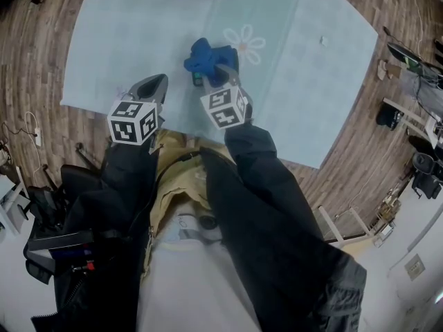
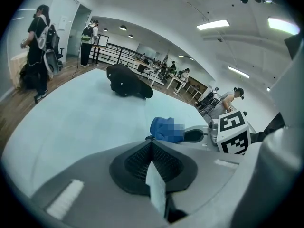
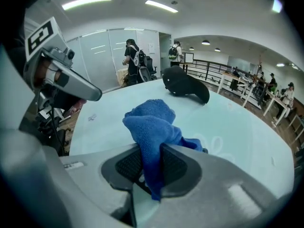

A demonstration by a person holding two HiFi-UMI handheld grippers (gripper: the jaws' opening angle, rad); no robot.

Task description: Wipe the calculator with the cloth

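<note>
While the right gripper (image 1: 223,73) clamps the blue cloth (image 1: 206,55), the wiping step is live, just left of the daisy print (image 1: 246,43).
One pale table (image 1: 124,33). One black bundle (image 3: 185,87) far beyond the daisy. Two grippers, the left gripper (image 1: 154,88) closed on nothing, well left of it. One cloth, bunched. One calculator, seemingly the dark sliver (image 1: 197,79) under the cloth's near-left edge, mostly covered. Next, I'd judge, comes a light sweep across its face, with the left gripper steadying.
</note>
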